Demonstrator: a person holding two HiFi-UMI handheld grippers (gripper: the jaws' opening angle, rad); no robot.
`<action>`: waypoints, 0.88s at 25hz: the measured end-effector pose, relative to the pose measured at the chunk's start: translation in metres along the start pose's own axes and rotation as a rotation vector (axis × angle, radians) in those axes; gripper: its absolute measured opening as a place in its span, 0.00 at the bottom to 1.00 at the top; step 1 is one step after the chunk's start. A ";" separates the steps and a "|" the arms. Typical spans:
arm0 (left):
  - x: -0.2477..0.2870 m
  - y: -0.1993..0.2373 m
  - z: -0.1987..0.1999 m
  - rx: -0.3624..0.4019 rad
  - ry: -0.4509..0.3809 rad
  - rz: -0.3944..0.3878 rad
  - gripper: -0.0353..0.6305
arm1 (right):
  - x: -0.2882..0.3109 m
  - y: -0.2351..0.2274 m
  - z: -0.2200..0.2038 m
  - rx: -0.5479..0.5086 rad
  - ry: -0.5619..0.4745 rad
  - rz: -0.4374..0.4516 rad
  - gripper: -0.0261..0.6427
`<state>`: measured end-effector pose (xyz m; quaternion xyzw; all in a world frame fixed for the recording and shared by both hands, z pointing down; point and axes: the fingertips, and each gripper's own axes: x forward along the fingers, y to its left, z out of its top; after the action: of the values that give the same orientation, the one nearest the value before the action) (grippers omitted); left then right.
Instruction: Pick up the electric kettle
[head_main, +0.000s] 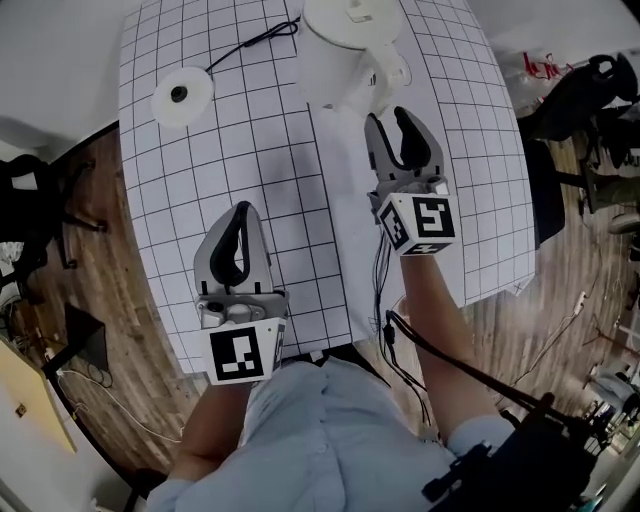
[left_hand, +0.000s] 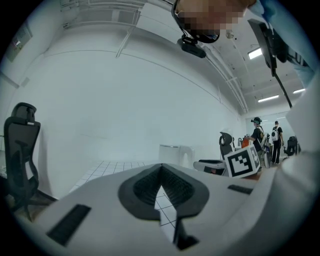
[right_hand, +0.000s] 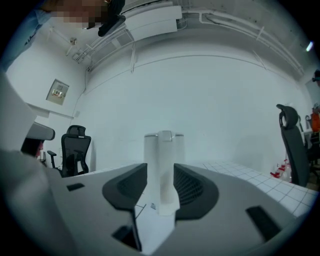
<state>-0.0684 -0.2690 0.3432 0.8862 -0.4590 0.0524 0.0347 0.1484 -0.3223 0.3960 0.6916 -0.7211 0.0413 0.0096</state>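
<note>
The electric kettle (head_main: 345, 45) stands at the far end of the tabletop (head_main: 200, 170), its handle (head_main: 388, 72) toward the right gripper (head_main: 388, 118), whose jaws stand apart and empty just short of it. Keep the handle centred in the gap, slide in deep, then squeeze firmly before lifting. The left gripper (head_main: 240, 212) waits with its jaws together, empty.

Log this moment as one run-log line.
stage: pre-grasp | right gripper: open, lined up on kettle handle, not gripping | left gripper: shut, empty | kettle: upright on table, off base

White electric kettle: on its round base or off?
Off: the white electric kettle stands on the gridded table, apart from the white round corded base.
</note>
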 end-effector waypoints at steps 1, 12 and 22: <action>-0.006 -0.004 0.004 0.009 -0.017 -0.001 0.05 | -0.011 0.004 0.007 0.006 -0.015 0.005 0.27; -0.053 -0.038 0.061 -0.002 -0.137 0.027 0.05 | -0.138 0.082 0.107 -0.014 -0.124 0.107 0.08; -0.083 -0.058 0.096 0.055 -0.212 0.046 0.05 | -0.177 0.108 0.137 -0.056 -0.181 0.141 0.04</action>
<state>-0.0625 -0.1788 0.2372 0.8765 -0.4789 -0.0286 -0.0395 0.0546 -0.1519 0.2423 0.6395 -0.7667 -0.0410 -0.0394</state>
